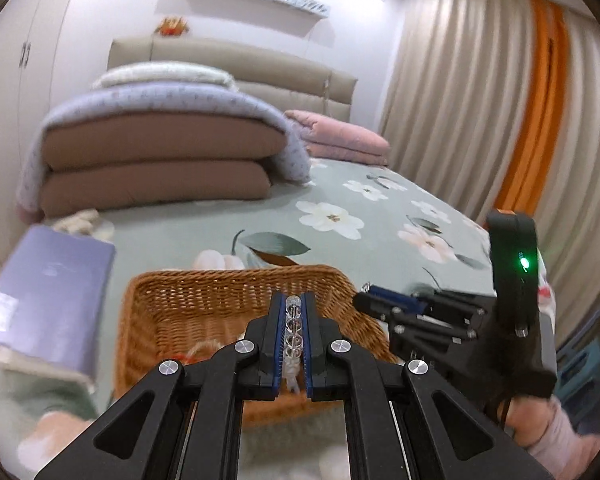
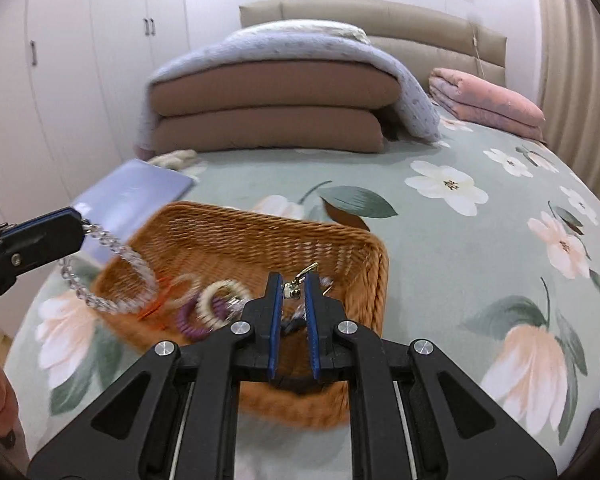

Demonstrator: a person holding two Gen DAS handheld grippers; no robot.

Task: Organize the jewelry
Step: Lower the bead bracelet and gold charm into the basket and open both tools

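Both grippers hang above the wicker basket [image 2: 340, 248] on the bed [image 2: 460, 240]. Left gripper [image 1: 293, 312] pinches a clear bead bracelet [image 2: 112, 248], whose loop hangs over the basket. Right gripper [image 2: 292, 292] pinches a small metal clasp [image 2: 296, 284].

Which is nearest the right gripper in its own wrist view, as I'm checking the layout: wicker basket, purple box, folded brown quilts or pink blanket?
From the right gripper:
1. Wicker basket, directly beneath the fingertips.
2. Purple box, left, beyond the basket.
3. Folded brown quilts, centre back.
4. Pink blanket, far right, near the headboard.
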